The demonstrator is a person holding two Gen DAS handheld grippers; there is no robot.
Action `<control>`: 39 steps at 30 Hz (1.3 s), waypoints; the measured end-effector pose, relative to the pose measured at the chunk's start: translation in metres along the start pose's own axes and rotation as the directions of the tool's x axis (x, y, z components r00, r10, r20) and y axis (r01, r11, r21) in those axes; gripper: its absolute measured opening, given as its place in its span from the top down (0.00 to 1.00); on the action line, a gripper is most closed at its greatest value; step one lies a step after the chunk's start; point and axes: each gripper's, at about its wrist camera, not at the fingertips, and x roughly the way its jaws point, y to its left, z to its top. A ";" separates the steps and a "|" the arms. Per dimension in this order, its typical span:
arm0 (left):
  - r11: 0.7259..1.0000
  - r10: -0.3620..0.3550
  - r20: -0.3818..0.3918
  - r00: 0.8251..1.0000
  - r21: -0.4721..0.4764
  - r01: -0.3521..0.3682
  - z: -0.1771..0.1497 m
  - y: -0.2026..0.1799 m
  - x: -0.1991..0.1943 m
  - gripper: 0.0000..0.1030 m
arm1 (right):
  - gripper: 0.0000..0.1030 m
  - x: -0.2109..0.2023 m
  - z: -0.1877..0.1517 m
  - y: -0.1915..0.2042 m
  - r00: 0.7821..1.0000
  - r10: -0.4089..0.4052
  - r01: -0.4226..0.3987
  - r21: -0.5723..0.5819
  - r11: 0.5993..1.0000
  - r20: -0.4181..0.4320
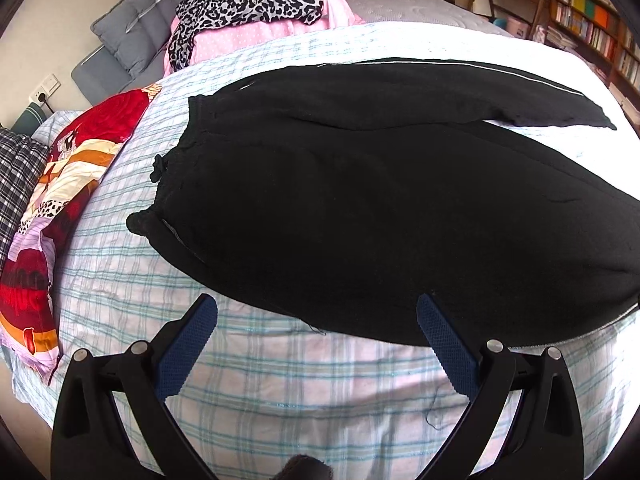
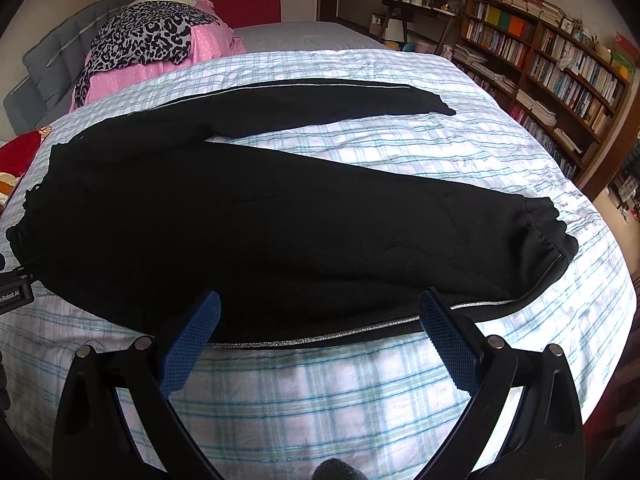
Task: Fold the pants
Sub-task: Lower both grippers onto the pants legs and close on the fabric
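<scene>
Black pants (image 1: 360, 208) lie spread flat on a plaid-sheeted bed (image 1: 280, 392), waistband to the left, legs splayed apart toward the right. They also show in the right wrist view (image 2: 280, 232), with a silver side stripe along the near edge and a gathered cuff at right. My left gripper (image 1: 316, 312) is open and empty, just short of the near edge by the waist and hip. My right gripper (image 2: 320, 308) is open and empty, its fingertips over the near leg's striped edge.
A leopard-print cloth on pink bedding (image 1: 248, 4) sits at the head of the bed. A red patterned pillow (image 1: 60, 200) lies along the left edge. Bookshelves (image 2: 560, 64) stand at the right. The left gripper's body shows at the left edge (image 2: 12, 288).
</scene>
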 end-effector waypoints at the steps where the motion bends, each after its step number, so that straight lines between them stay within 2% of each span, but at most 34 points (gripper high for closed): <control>1: 1.000 0.002 -0.005 1.000 -0.005 -0.002 0.003 0.001 0.004 0.05 | 0.03 0.005 0.002 0.003 1.000 0.004 -0.004 -0.005 1.000 -0.006; 9: 0.999 -0.015 -0.074 0.997 -0.034 0.012 0.015 0.009 0.042 0.05 | 0.03 0.046 0.010 0.022 0.998 0.010 -0.012 -0.040 0.999 -0.068; 16: 0.997 -0.055 -0.155 0.986 -0.057 0.047 0.011 0.018 0.084 0.05 | 0.03 0.075 0.002 0.015 0.989 0.014 -0.018 -0.025 1.000 -0.145; 21: 0.995 -0.091 -0.139 0.986 -0.060 0.083 0.011 0.023 0.094 0.05 | 0.03 0.088 -0.010 0.009 0.982 0.022 -0.029 -0.037 0.999 -0.186; 24: 0.993 -0.112 -0.120 0.986 -0.048 0.107 0.010 0.027 0.096 0.05 | 0.02 0.091 -0.016 0.006 0.984 0.040 -0.049 -0.045 0.998 -0.172; 28: 0.990 -0.139 -0.139 0.980 -0.042 0.134 0.014 0.034 0.097 0.05 | 0.02 0.094 -0.021 0.001 0.981 0.076 -0.087 -0.057 0.995 -0.180; 31: 0.988 -0.149 -0.131 0.980 -0.054 0.143 0.024 0.043 0.091 0.05 | 0.02 0.097 -0.012 -0.002 0.965 0.095 -0.119 -0.084 0.989 -0.244; 33: 0.990 -0.136 -0.100 0.986 -0.059 0.131 0.035 0.054 0.086 0.05 | 0.02 0.096 -0.001 -0.006 0.950 0.132 -0.150 -0.042 0.988 -0.283; 35: 0.991 -0.127 -0.067 0.990 -0.060 0.123 0.046 0.063 0.083 0.05 | 0.02 0.092 0.015 -0.010 0.944 0.196 -0.204 -0.003 0.979 -0.265; 39: 0.991 -0.117 -0.055 0.992 -0.073 0.113 0.067 0.074 0.092 0.05 | 0.02 0.089 0.057 -0.004 0.961 0.220 -0.227 -0.026 0.973 -0.168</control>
